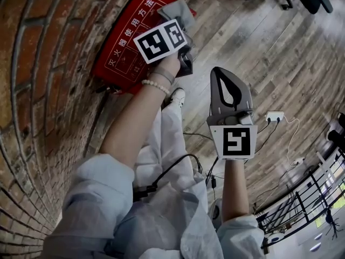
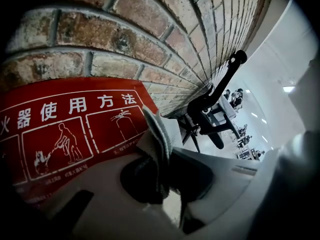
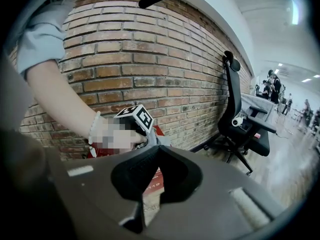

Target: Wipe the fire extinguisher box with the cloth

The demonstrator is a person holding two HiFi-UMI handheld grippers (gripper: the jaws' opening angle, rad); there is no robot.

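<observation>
fire extinguisher box (image 1: 121, 50): red, set low against the brick wall (image 1: 38, 90) in the upper left of the head view, on the wood floor (image 1: 280, 53).
risk, cloth slip: the grey cloth (image 1: 182, 11) is pinched by a narrow fold only. drag across the face could pull it free of the jaws.
risk, hard contact: most of the cloth bunches ahead of the tips. a low, flat pass could put bare jaw on the paint instead of fabric.
risk, run-off: the cloth sits over the box's upper right end, so a stroke further that way would leave the face. actual contact with the face cannot be confirmed.
risk, box shift: nothing steadies the box, so a firm push might slide it along the wall.
box long axis: runs from lower left to upper right of the head view, parallel to the foot of the wall. the white print row follows it.
box facing: the printed face is turned toward the down-looking head camera, so it is judged to face up and out from the wall.
left hand-held gripper (image 2: 162, 176): clamped on the cloth, over the box's upper right end.
right hand-held gripper (image 1: 220, 75): jaws together with nothing between them, held at frame centre, apart from the box and pointing toward it.
surroundings: a white power strip (image 1: 275, 115) with cables lies on the floor at right. an office chair (image 3: 240, 119) stands further along the wall.
</observation>
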